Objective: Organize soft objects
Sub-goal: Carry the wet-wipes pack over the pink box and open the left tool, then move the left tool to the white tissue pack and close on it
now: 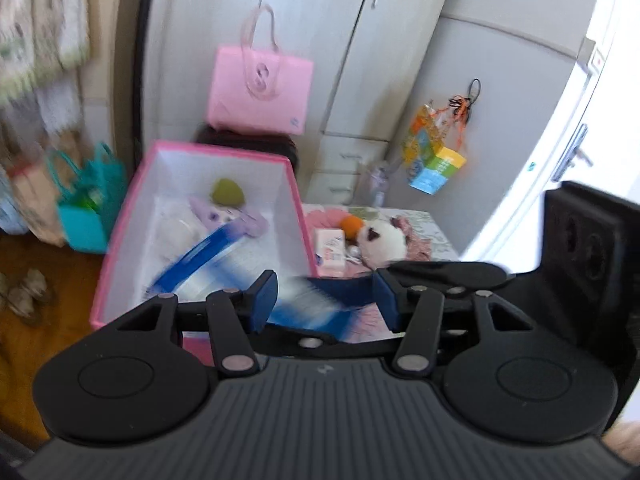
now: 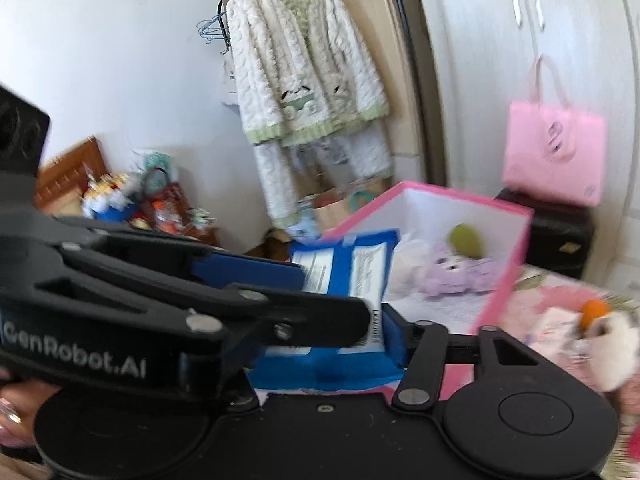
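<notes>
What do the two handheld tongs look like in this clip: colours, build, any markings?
Both tongs are matte black plastic with linked arms, silver rivets and round black discs at the base. The left tongs carry blue finger pads above a ribbed grey housing. In the right view, the left unit's side reads "GenRobot.AI" in white; the right tongs have matching blue pads.

A pink bag (image 1: pixel 260 92) is hanging on the grey closet (image 1: pixel 320 20). A teal bag (image 1: pixel 90 200) is sitting on the wood floor (image 1: pixel 24 344). A fuzzy white jacket (image 2: pixel 304 64) is hanging by the wall (image 2: pixel 100 60).
</notes>
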`<state>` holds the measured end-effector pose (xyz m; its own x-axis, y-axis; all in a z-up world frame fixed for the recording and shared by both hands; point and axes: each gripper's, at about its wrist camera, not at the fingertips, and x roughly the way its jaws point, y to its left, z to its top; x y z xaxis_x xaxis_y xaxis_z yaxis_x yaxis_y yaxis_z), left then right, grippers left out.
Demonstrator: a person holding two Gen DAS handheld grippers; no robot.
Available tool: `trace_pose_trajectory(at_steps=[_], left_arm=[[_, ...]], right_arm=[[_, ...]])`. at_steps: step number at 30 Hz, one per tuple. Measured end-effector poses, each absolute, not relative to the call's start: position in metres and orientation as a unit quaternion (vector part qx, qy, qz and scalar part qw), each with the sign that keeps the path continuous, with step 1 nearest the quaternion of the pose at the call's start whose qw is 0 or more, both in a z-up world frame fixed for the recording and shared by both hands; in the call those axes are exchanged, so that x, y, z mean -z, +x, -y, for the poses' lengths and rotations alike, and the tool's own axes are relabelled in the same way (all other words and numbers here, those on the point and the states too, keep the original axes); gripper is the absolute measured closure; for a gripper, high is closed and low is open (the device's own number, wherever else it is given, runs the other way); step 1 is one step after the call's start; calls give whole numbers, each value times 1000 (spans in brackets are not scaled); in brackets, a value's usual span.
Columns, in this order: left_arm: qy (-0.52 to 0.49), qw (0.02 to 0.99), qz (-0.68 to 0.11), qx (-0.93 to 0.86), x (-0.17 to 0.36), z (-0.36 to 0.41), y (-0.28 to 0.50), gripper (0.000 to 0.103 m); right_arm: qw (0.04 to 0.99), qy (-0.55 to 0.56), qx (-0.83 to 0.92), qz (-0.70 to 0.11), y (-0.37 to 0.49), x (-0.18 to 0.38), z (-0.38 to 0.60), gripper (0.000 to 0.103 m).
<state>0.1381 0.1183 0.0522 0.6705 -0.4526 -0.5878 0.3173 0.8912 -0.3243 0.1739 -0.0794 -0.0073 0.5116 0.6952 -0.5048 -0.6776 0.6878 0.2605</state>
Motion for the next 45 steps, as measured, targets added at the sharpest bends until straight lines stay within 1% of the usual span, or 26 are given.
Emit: trace_pose_trajectory(at_steps=[3, 5, 7, 9, 11, 15, 20, 23, 36, 39, 42, 44, 45], left_arm=[[-106, 906, -349, 214, -43, -127, 165, 55], [-131, 902, -355, 209, -30, -135, 186, 55], [-161, 887, -377, 212, -14, -144, 205, 55], [-177, 874, -397, 218, 1, -148, 218, 55], [-160, 879, -395, 215, 6, -146, 219, 55], [-132, 883, -402, 201, 9, -145, 224, 54], [-106, 893, -397, 186, 4, -152, 219, 54], [-94, 897, -392, 182, -3, -151, 209, 53], [-48, 912, -364, 185, -42, -135, 145, 50], [-41, 913, -358, 191, -52, -130, 128, 49], [-29, 916, -347, 198, -62, -123, 112, 46], [-16, 920, -336, 203, -68, -116, 101, 42], [-11, 922, -329, 204, -72, -113, 95, 41]], right_arm=[[865, 28, -398, -305, 192, 13, 66, 52], [850, 52, -408, -330, 218, 21, 60, 55], [832, 72, -423, -352, 242, 34, 54, 63], [824, 67, -417, -378, 255, 50, 49, 64], [810, 79, -422, -400, 265, 63, 51, 64], [812, 57, -421, -401, 267, 63, 55, 63], [819, 24, -408, -404, 268, 58, 60, 62], [823, 7, -402, -401, 265, 50, 67, 62], [846, -58, -382, -368, 204, 16, 88, 61], [853, -68, -374, -359, 188, 6, 96, 58], [862, -80, -364, -344, 172, -5, 106, 51], [870, -85, -357, -329, 160, -13, 117, 42], [875, -87, -352, -320, 154, -17, 124, 40]])
